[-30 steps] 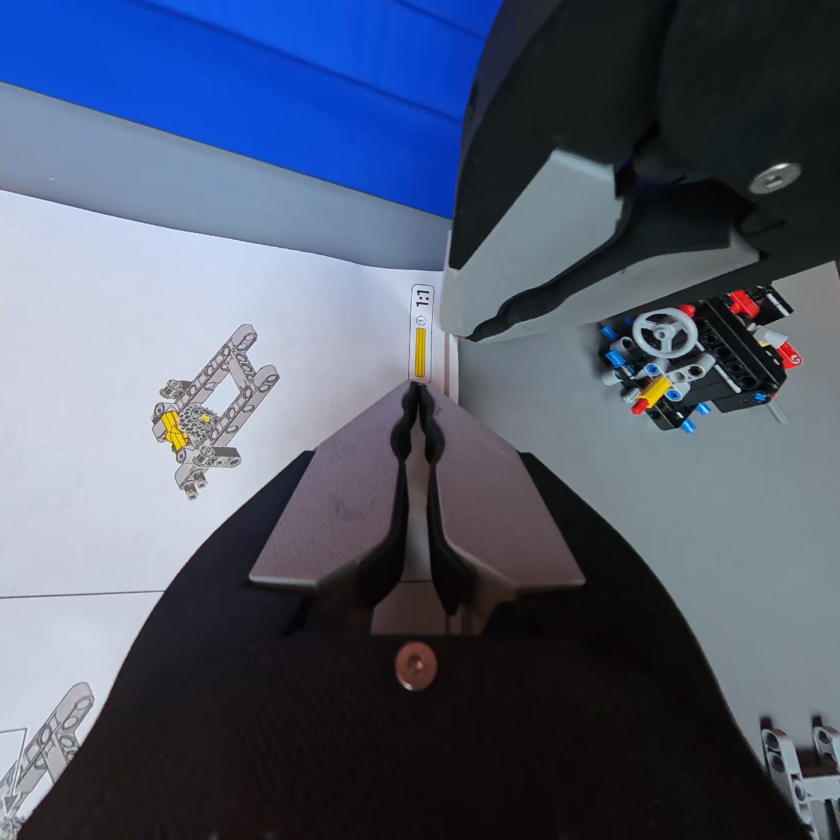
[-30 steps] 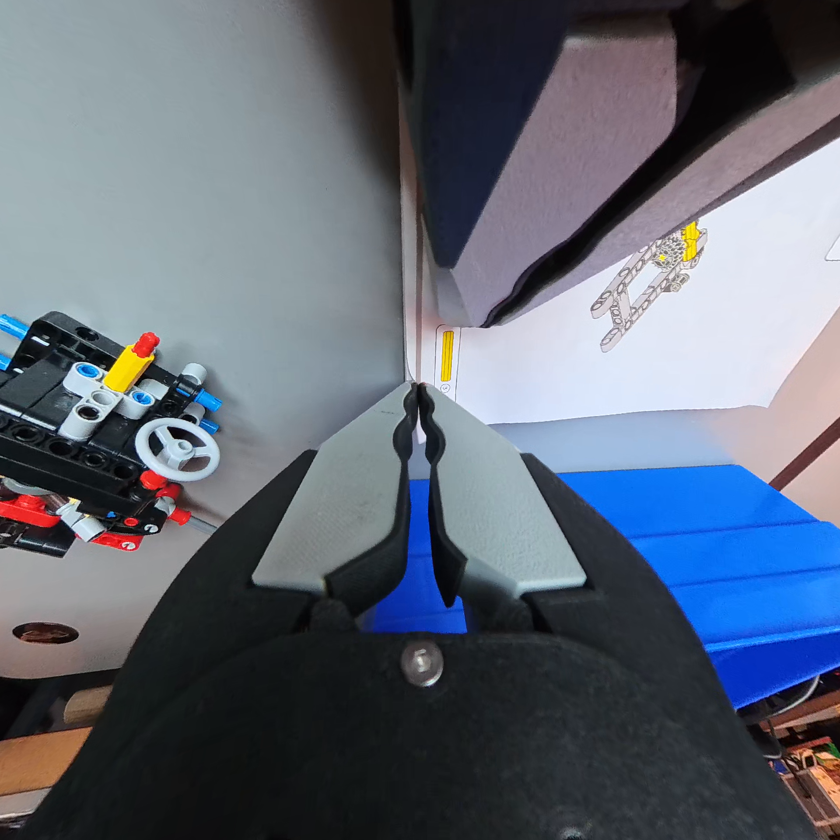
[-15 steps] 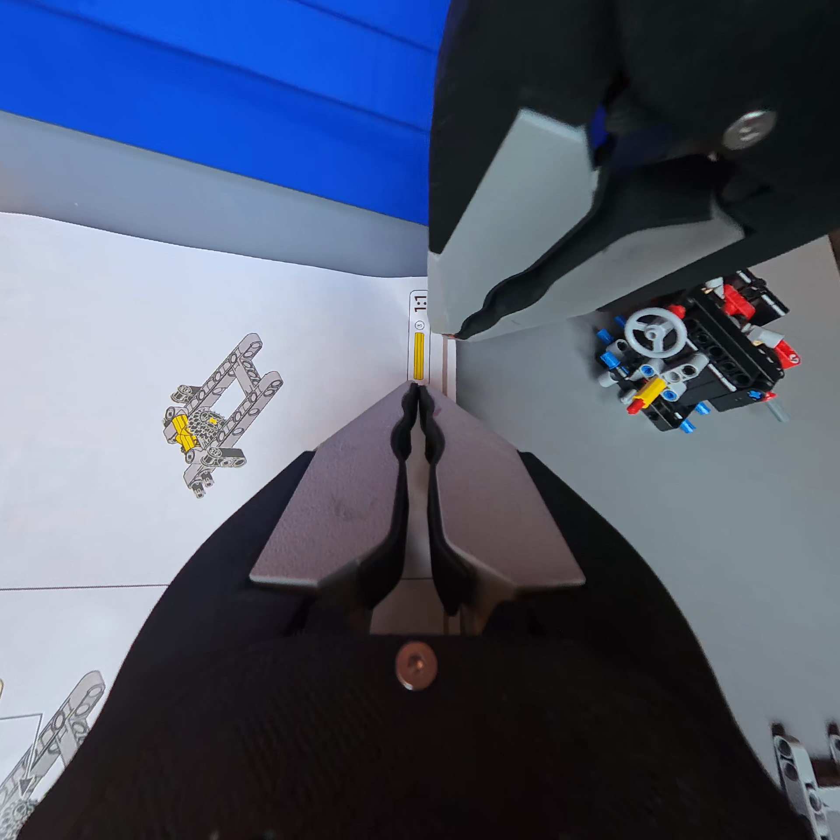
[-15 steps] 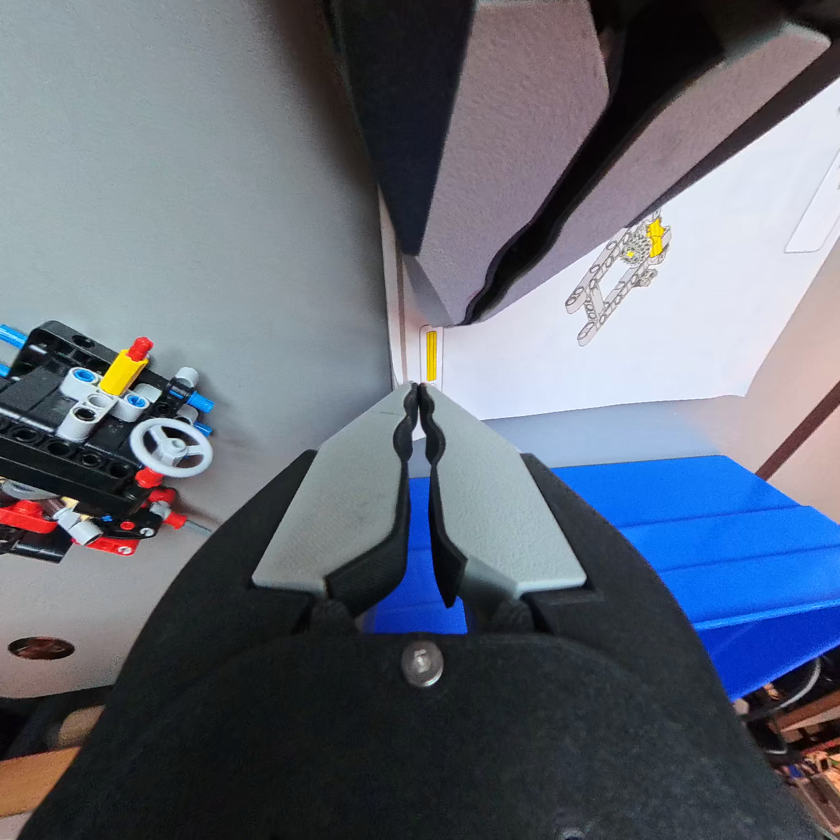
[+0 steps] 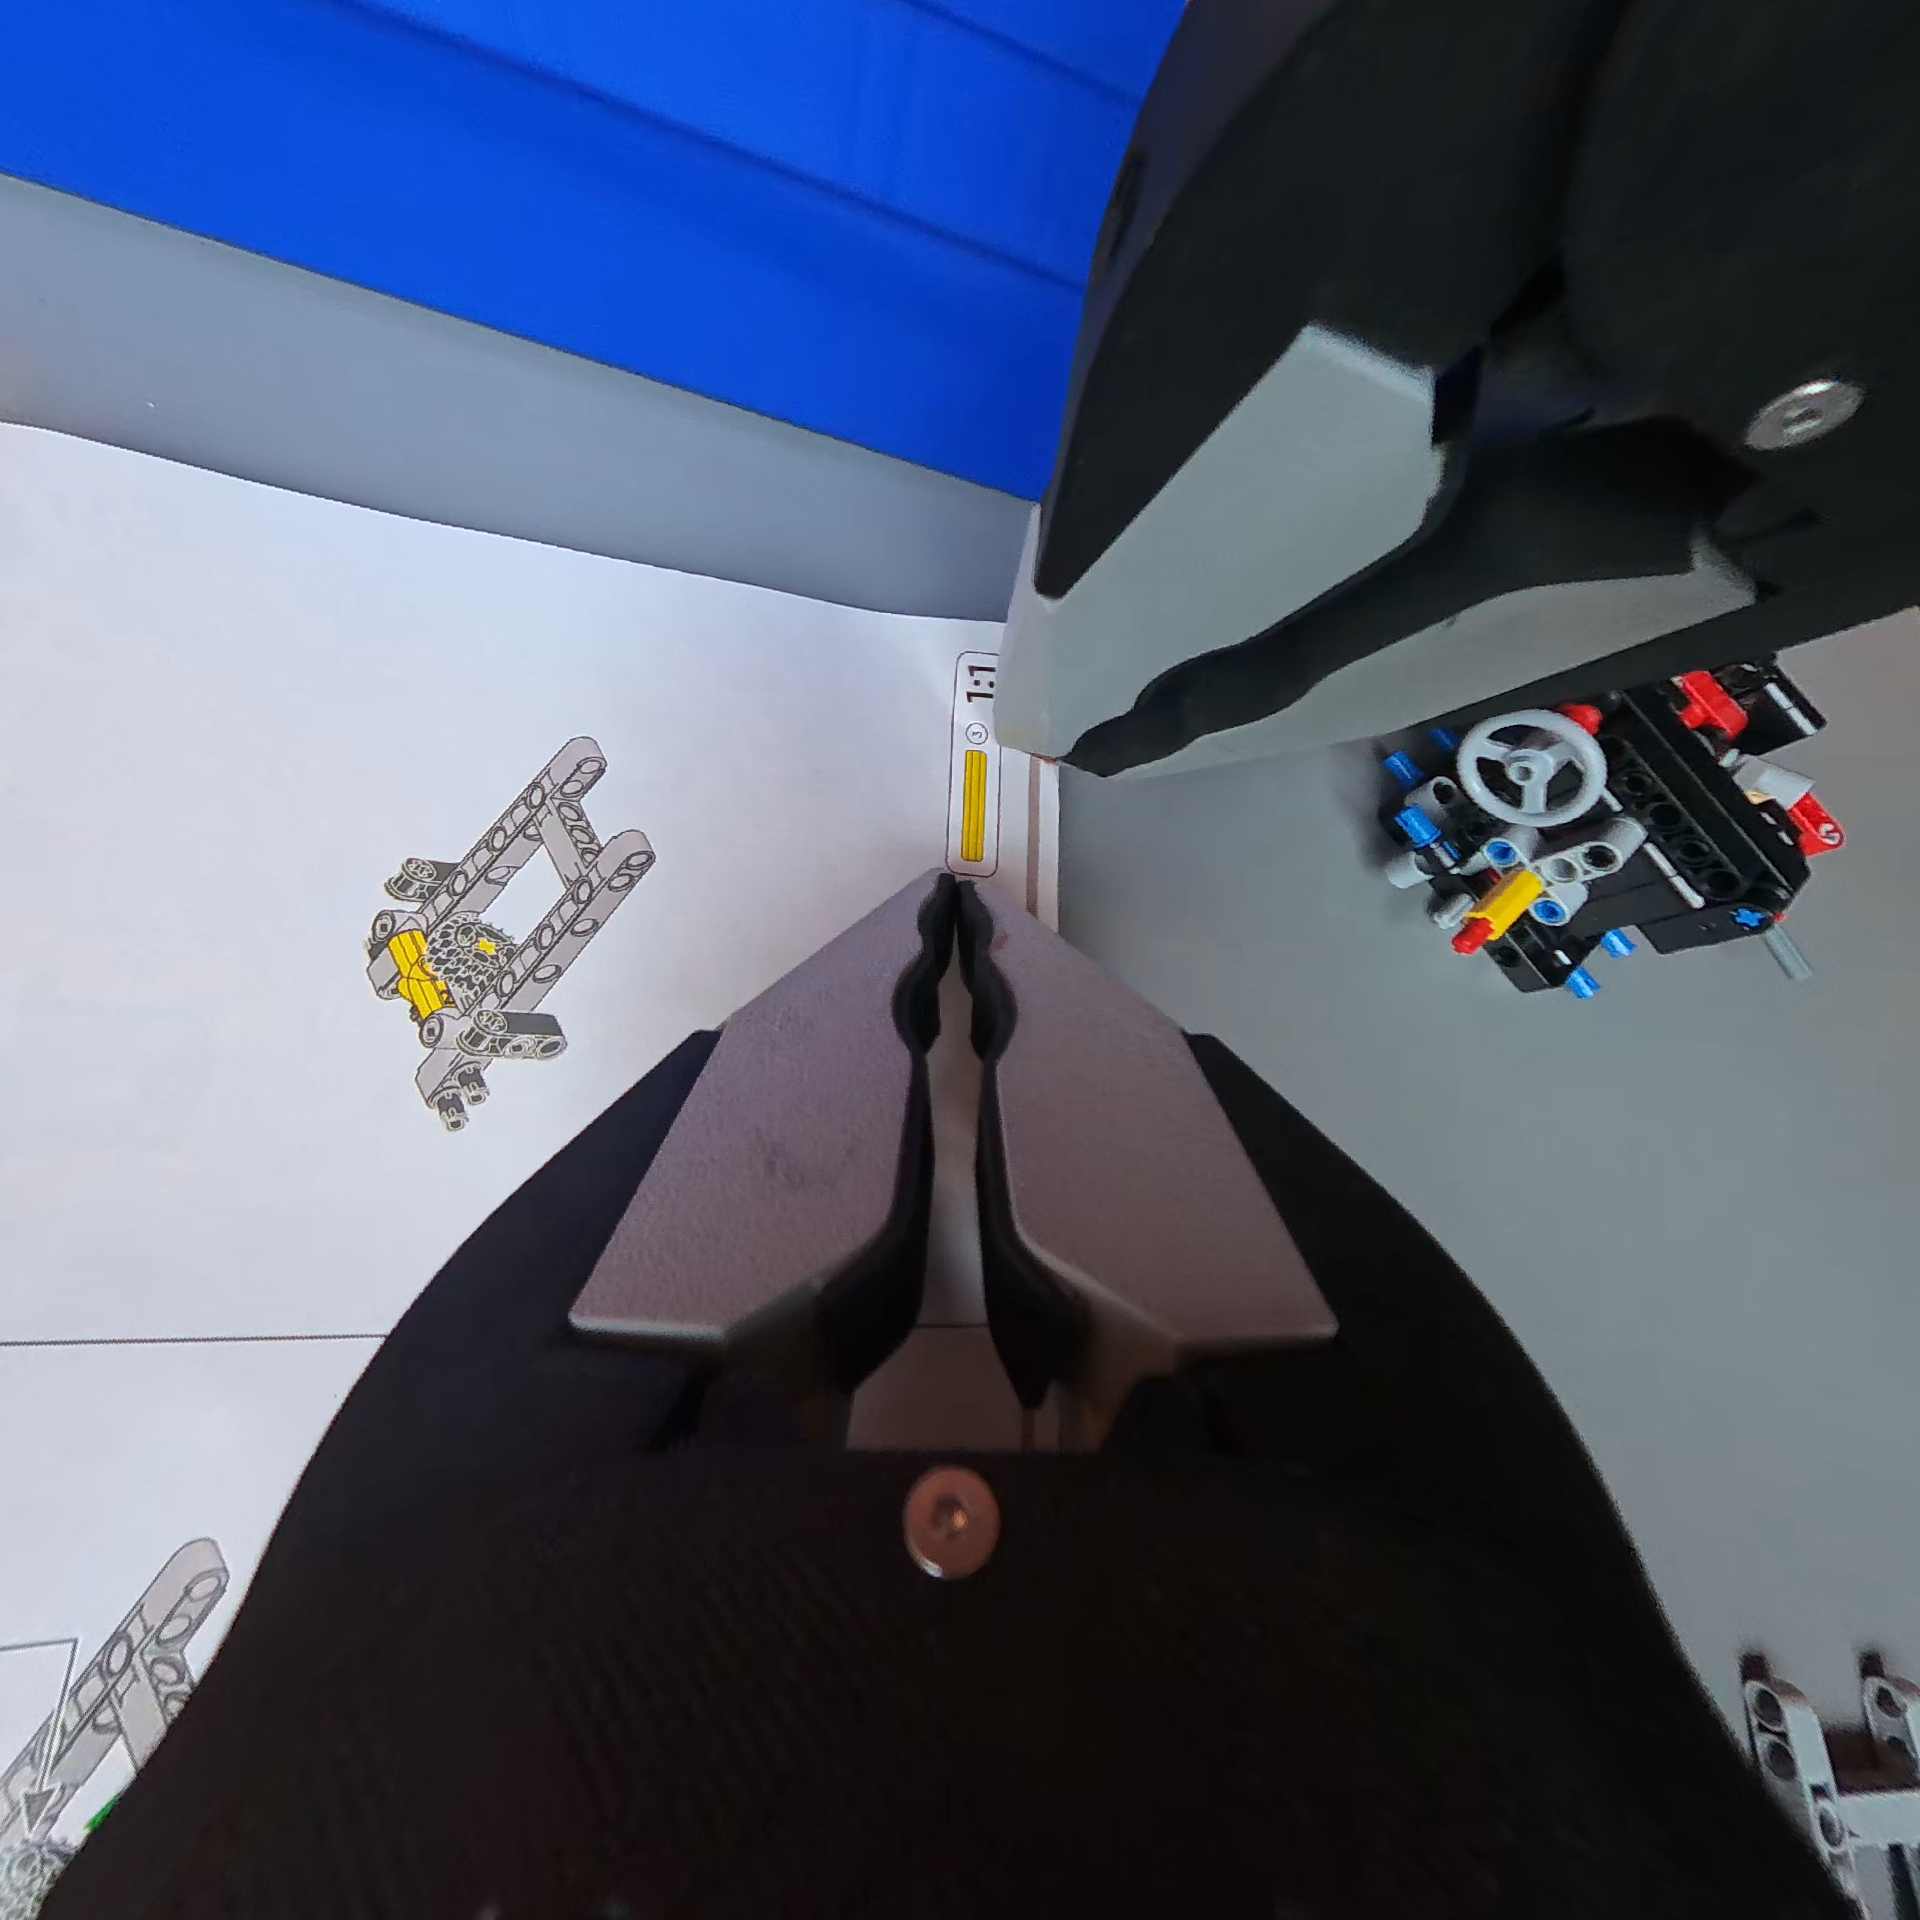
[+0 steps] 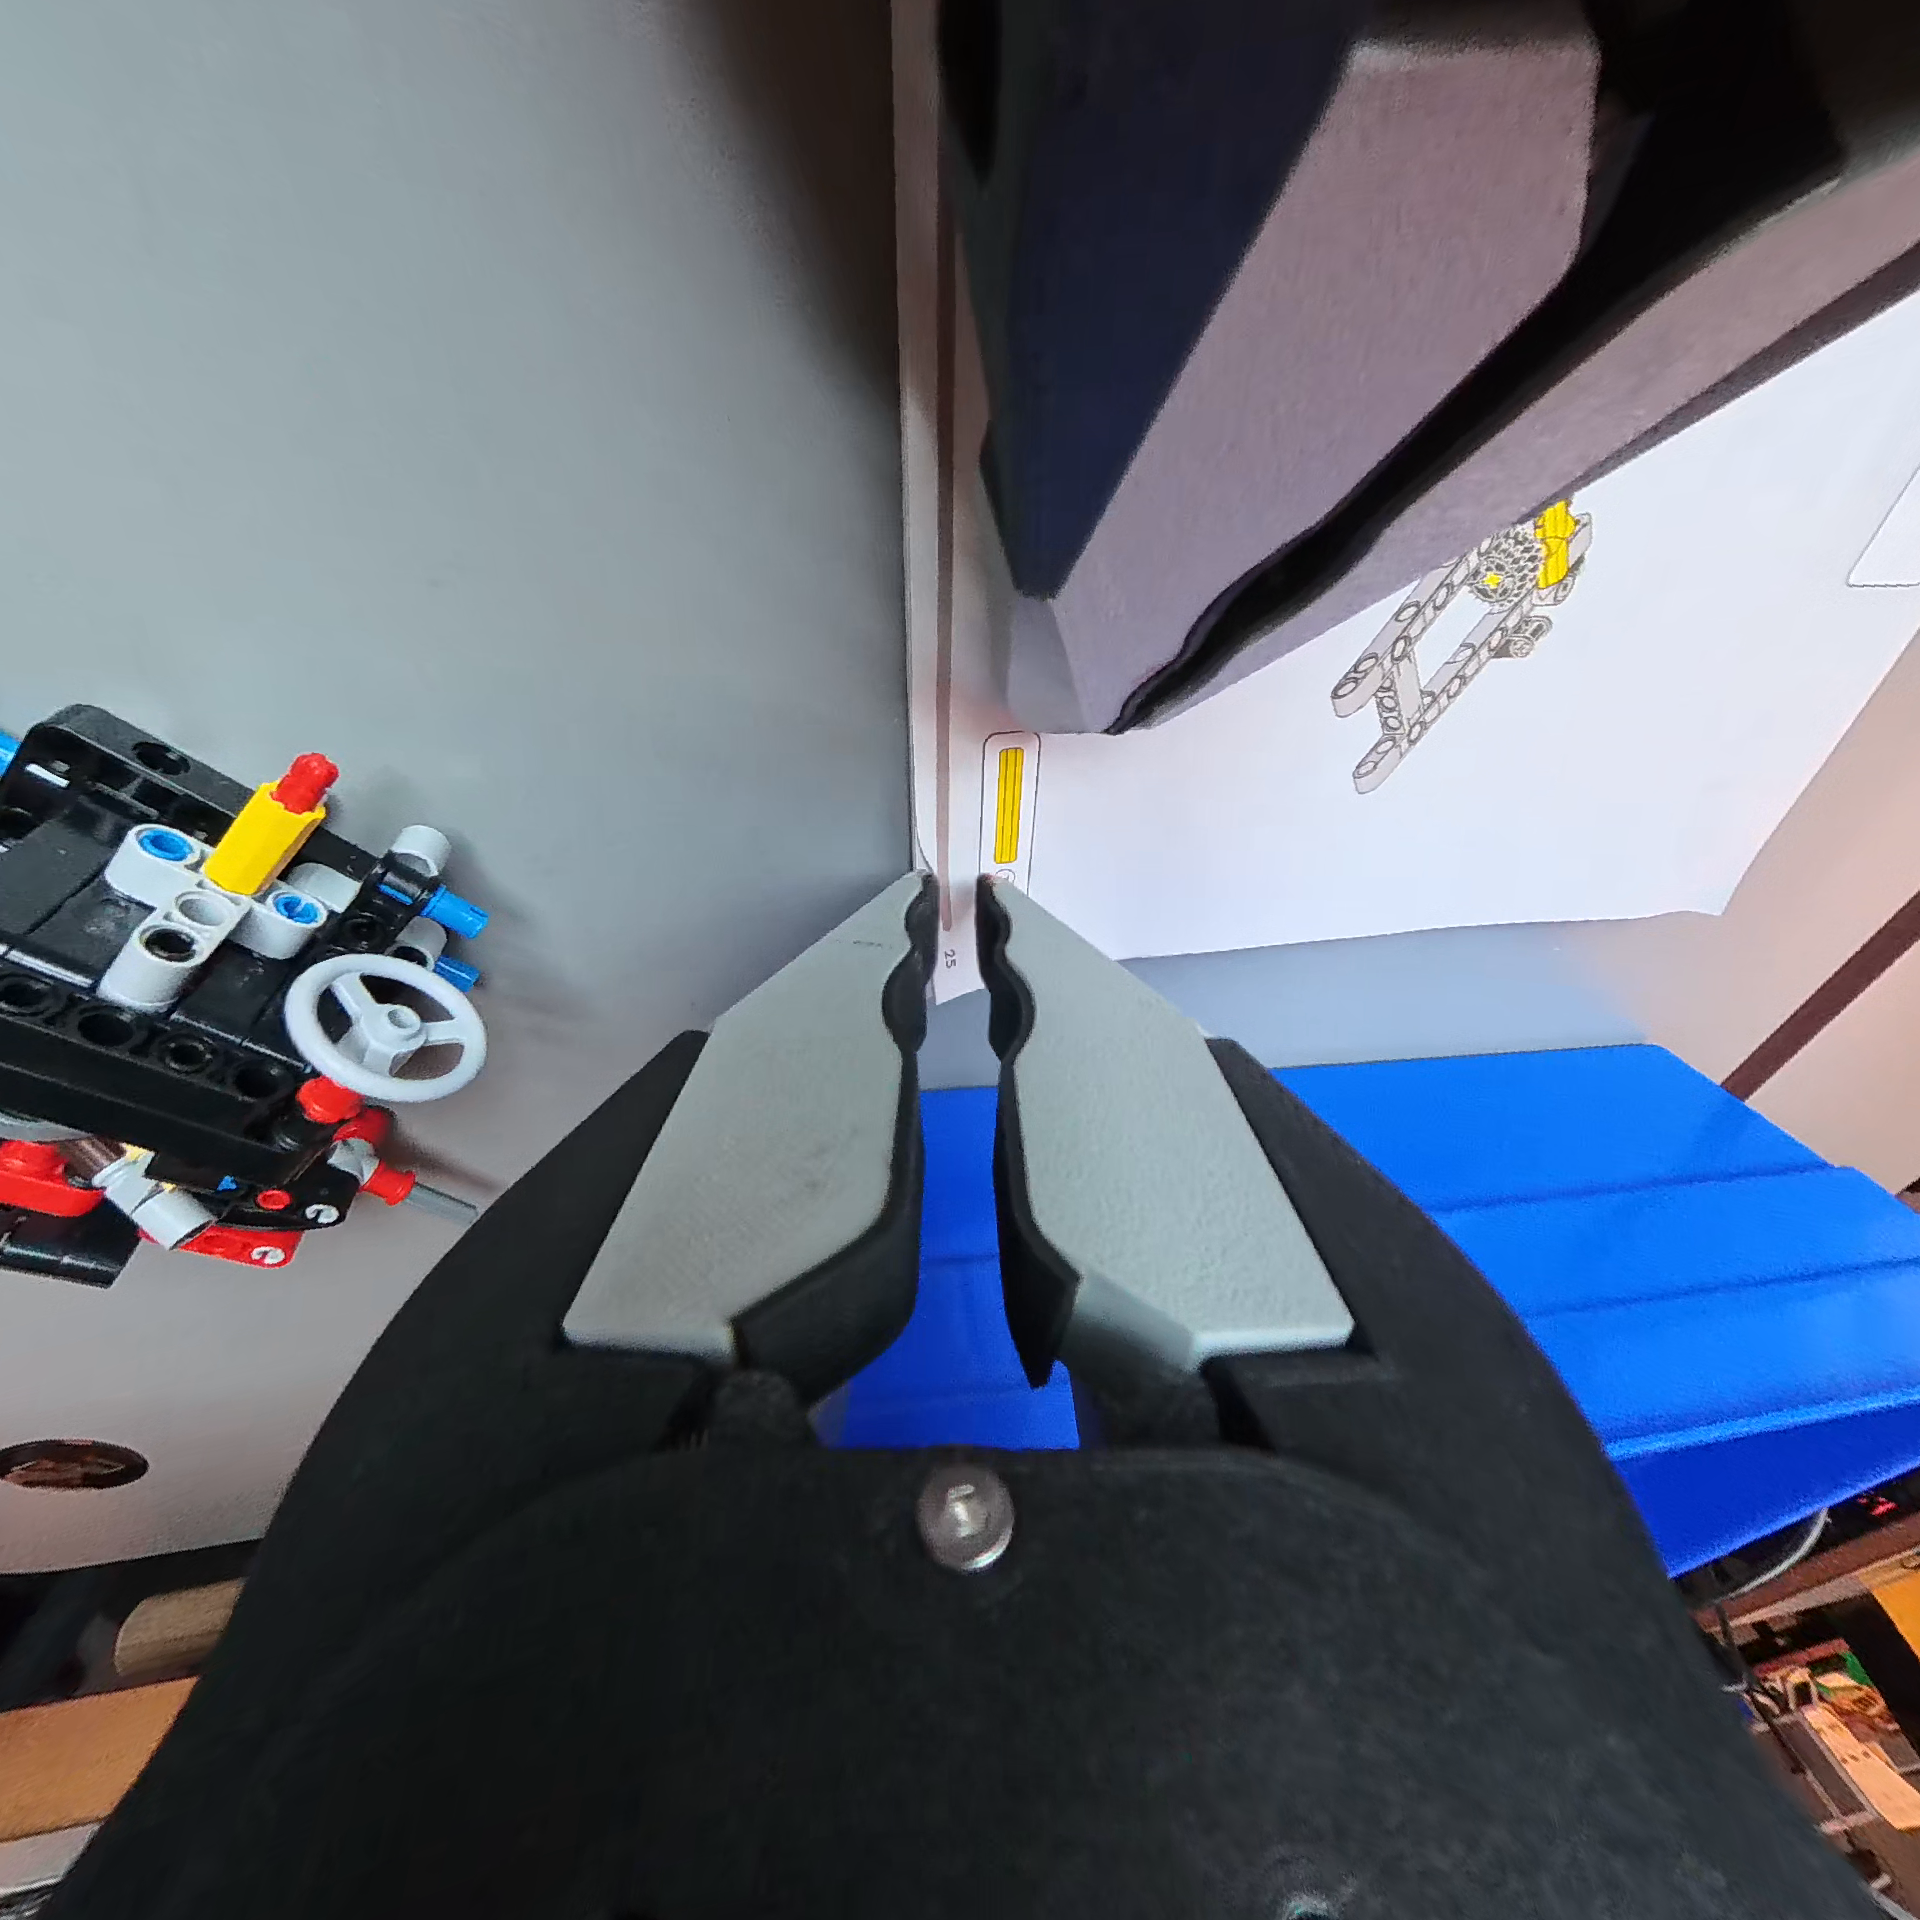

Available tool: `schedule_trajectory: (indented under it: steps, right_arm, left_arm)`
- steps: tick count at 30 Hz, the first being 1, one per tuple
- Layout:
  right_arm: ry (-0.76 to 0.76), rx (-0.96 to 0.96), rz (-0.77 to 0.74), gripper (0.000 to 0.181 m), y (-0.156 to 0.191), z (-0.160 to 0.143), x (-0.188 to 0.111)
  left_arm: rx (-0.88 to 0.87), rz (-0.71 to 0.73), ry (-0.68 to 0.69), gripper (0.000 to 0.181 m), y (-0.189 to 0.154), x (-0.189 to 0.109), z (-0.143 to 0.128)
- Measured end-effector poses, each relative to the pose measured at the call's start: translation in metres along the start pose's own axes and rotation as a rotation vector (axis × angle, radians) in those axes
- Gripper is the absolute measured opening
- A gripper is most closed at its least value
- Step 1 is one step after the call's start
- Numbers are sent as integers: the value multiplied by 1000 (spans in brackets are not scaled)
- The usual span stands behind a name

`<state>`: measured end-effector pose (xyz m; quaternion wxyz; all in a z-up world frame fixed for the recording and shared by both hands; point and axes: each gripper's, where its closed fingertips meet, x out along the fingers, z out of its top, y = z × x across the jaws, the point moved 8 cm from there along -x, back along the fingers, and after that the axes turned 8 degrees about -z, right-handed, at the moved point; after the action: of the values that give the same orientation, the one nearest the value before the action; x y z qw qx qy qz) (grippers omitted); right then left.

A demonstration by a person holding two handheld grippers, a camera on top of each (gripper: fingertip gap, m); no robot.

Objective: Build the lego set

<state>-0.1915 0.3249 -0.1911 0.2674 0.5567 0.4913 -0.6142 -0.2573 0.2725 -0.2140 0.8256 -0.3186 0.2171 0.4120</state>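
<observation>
The white instruction booklet (image 5: 416, 675) lies open on the grey table, with a grey-and-yellow beam drawing on its page. My left gripper (image 5: 954, 883) is shut, its tips at the page's right edge beside the yellow bar mark; I cannot tell whether it pinches paper. It also shows in the right wrist view (image 6: 1101, 717). My right gripper (image 6: 951, 888) is open by a narrow gap, and the booklet (image 6: 1247, 852) corner shows between its tips. It faces the left one closely (image 5: 1049, 748). The black lego assembly (image 5: 1600, 831) with a grey steering wheel sits apart on the table (image 6: 208, 987).
A blue folded cover (image 5: 520, 156) lies past the booklet's far edge and also shows in the right wrist view (image 6: 1558, 1247). Loose grey beams (image 5: 1829, 1766) lie near the left gripper's right side. A round hole (image 6: 68, 1463) is in the table (image 6: 468, 416) near its edge.
My right gripper was shut at the page corner and has opened a little. It has also drawn back slightly from the left gripper. The left gripper stays shut at the page edge.
</observation>
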Motion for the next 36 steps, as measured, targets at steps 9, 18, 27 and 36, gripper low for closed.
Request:
schedule_trajectory:
  steps: [9, 18, 27, 36]
  right_arm:
    - [-1, 4, 19, 0, 1, 0, 2]
    - [-9, 34, 28, 1, -1, 0, 3]
    - [0, 31, 92, 0, -3, 1, 4]
    - [-70, 90, 106, 0, -10, 2, -3]
  left_arm:
    - [-7, -6, -1, 0, 1, 0, 0]
    - [-11, -9, -1, 0, 1, 0, 0]
    - [-17, -15, -3, 0, 1, 0, 0]
    - [-37, -31, -10, 0, 2, -1, 0]
